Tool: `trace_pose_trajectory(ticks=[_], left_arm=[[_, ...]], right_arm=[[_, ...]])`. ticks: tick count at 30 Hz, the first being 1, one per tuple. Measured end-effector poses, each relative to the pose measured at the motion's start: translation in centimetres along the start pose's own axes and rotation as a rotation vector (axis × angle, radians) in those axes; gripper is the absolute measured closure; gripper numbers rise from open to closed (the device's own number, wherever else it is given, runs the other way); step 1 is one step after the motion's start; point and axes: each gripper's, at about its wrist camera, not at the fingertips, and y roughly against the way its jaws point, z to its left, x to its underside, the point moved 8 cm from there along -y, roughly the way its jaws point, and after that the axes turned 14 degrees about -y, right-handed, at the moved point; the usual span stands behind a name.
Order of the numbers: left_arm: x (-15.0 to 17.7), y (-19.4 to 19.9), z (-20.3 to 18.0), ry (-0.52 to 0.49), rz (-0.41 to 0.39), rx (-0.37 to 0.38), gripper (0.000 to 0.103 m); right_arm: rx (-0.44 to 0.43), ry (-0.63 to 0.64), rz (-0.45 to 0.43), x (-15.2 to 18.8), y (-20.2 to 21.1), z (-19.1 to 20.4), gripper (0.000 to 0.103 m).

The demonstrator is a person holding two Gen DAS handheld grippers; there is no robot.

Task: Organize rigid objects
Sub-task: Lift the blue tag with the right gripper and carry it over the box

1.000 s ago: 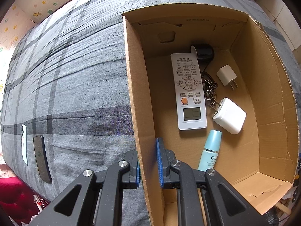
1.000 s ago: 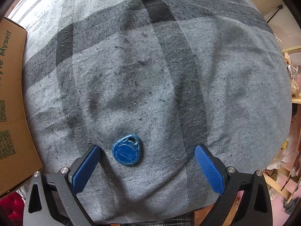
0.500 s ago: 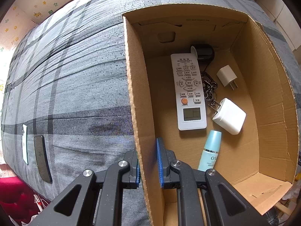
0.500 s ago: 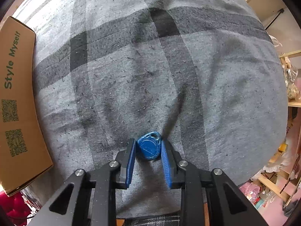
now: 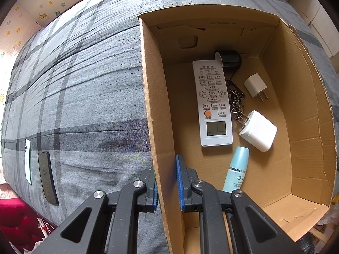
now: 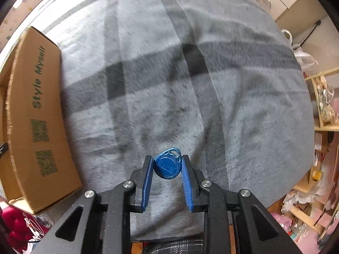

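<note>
right gripper (image 6: 167, 167) jaws tight on the blue key fob (image 6: 167, 166) — left gripper (image 5: 166, 182) jaws around the cardboard box (image 5: 157, 114) wall

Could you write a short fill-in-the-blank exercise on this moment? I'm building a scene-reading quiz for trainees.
1. The right gripper is shut on a ____ key fob.
2. The left gripper clamps the wall of the ____ box.
3. Inside the box, the white remote control has one ____ button.
4. The light blue bottle lies ____ the box.

Missing words: blue; cardboard; orange; inside
</note>
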Motion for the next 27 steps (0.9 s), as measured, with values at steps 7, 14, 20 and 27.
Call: trace_pose_trajectory(ticks=[7, 14, 20, 27], left_arm=[[0.1, -0.1, 0.0, 0.001, -0.001, 0.005, 0.089], [0.0, -0.2, 0.0, 0.0, -0.001, 0.01, 0.089], [0.0, -0.2, 0.1, 0.001, -0.002, 0.015, 0.089], [0.0, -0.2, 0.1, 0.001, -0.004, 0.016, 0.089]], right_arm=[[-0.043, 0.043, -0.042, -1.4, 3.9, 3.1, 0.075], [-0.097, 0.113, -0.072, -2.0, 7.0, 7.4, 0.075], [-0.128, 0.206, -0.102, -1.7, 7.3, 10.8, 0.075], [-0.161, 0.301, -0.119, -1.5, 8.8, 15.3, 0.075]])
